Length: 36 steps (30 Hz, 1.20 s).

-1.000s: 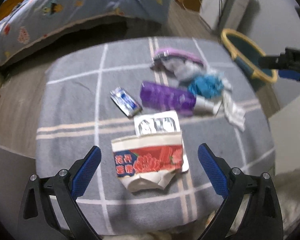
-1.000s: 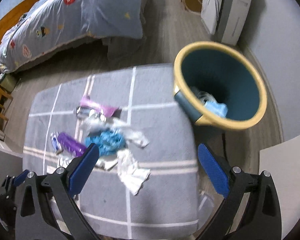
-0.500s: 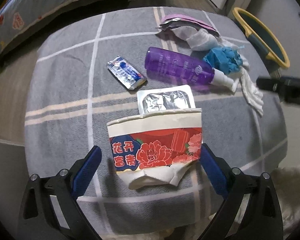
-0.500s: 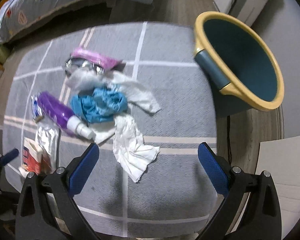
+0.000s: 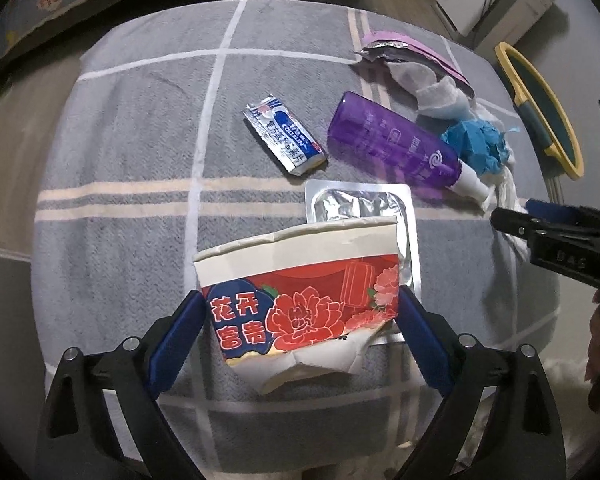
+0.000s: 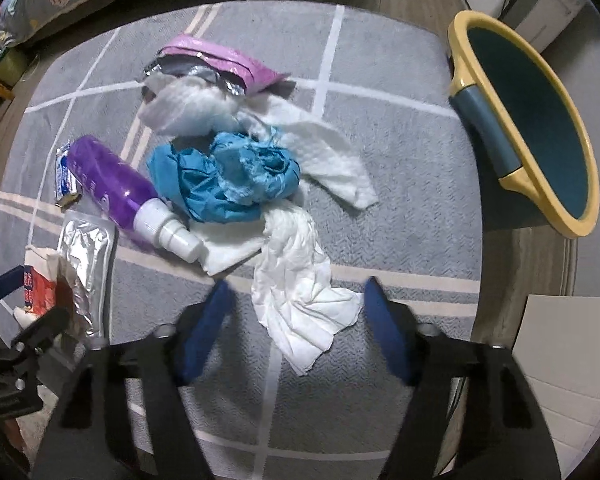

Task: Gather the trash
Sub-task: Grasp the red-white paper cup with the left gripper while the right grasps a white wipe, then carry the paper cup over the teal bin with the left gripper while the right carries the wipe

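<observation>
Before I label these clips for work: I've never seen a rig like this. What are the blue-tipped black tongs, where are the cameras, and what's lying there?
A person holds two hand-operated grippers, no robot arm. Each carries a fisheye camera looking along its fingers, so each picture is one gripper's own view.

The left gripper straddles a flattened red-and-white paper cup, lying partly over a silver foil pouch; whether its pads press the cup is unclear.

The right gripper has just been closing, with a crumpled white tissue between its jaws, not yet pinched.

Also on the grey checked blanket: a purple plastic bottle, crumpled blue paper, a pink foil wrapper. A yellow-rimmed blue bin stands beside it.
</observation>
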Available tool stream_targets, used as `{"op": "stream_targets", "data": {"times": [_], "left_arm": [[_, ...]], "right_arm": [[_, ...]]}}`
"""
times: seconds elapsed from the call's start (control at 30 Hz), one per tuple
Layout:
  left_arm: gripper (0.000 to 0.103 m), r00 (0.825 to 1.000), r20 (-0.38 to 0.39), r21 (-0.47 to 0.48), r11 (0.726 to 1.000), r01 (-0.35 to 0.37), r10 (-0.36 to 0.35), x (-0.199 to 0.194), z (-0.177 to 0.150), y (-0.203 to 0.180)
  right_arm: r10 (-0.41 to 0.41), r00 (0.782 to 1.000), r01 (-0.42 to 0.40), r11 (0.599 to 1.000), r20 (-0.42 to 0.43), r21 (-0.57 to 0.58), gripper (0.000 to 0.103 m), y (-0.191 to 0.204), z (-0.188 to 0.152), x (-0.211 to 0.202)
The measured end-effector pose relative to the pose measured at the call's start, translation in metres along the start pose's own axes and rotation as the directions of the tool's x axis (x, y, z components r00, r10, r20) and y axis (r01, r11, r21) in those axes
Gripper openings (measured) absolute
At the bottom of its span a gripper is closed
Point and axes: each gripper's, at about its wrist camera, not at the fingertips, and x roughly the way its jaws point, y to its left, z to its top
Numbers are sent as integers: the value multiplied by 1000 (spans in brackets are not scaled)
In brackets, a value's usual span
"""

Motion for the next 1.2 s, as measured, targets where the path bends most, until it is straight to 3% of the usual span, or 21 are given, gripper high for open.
{"op": "stream_targets", "data": {"times": [0.13,0.23,0.4,0.7,0.9,1.07,1.17,1.2], "left_arm": [[92,1000,12,-4,1000,-6,6,-4,0,1],[92,999,35,8,1000,-14,14,-9,5,-8],[92,995,91,46,998,-44,39,-25,9,-16],[92,988,142,54,997,-61,53,-40,10,-16],[92,986,161,55,997,-56,46,-42,13,-18],[92,988,152,66,996,-52,42,-38,16,-24],[92,988,150,74,996,-52,40,-38,16,-25],[92,988,147,78,996,-52,40,-37,16,-25]], "right_arm": [[16,1000,-16,1000,12,3,34,-8,0,0],[36,999,-36,999,18,6,26,-11,2,-2],[59,998,-59,998,35,25,18,-14,7,-15],[101,985,-117,987,138,109,7,-33,16,-49],[132,971,-162,976,198,145,4,-47,22,-67],[109,986,-124,985,124,117,6,-35,17,-42],[64,994,-71,995,88,69,22,-24,17,-27],[61,995,-66,996,75,63,34,-22,17,-22]]}}
